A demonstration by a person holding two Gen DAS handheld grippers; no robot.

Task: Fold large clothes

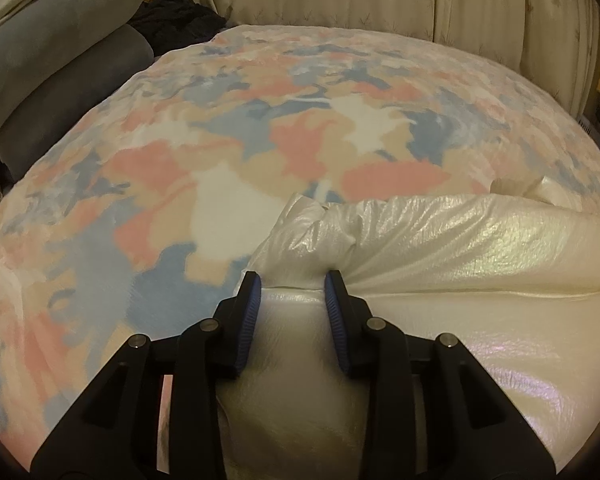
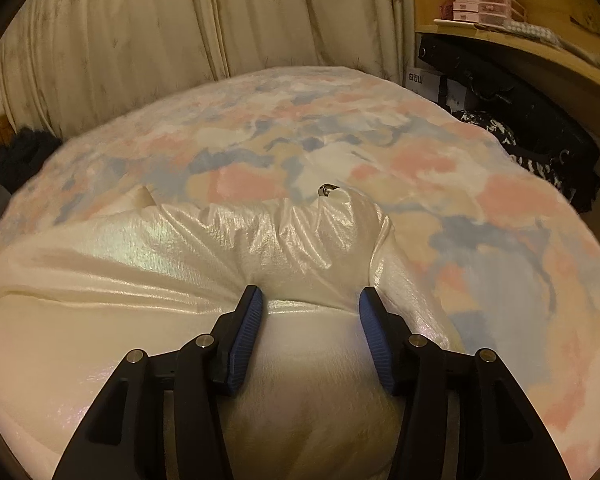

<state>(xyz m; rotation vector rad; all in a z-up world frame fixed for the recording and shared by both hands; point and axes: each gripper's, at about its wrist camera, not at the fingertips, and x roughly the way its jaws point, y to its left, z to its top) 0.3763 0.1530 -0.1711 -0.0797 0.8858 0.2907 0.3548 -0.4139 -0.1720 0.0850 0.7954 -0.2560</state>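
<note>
Jaws of both the left gripper (image 1: pixel 289 278) and right gripper (image 2: pixel 309 294) stand part-open, each straddling bunched fabric of the glossy cream garment (image 1: pixel 440 240) on the patterned bedspread (image 1: pixel 180 140), seemingly to lift its edge for folding, grip uncertain.

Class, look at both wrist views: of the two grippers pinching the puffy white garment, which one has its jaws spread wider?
The right gripper: its blue pads sit farther apart around the white garment than the left gripper's.

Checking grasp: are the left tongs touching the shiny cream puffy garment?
Touching. In the left wrist view, both blue pads of the left tongs press the shiny cream puffy garment, bunching it.
</note>
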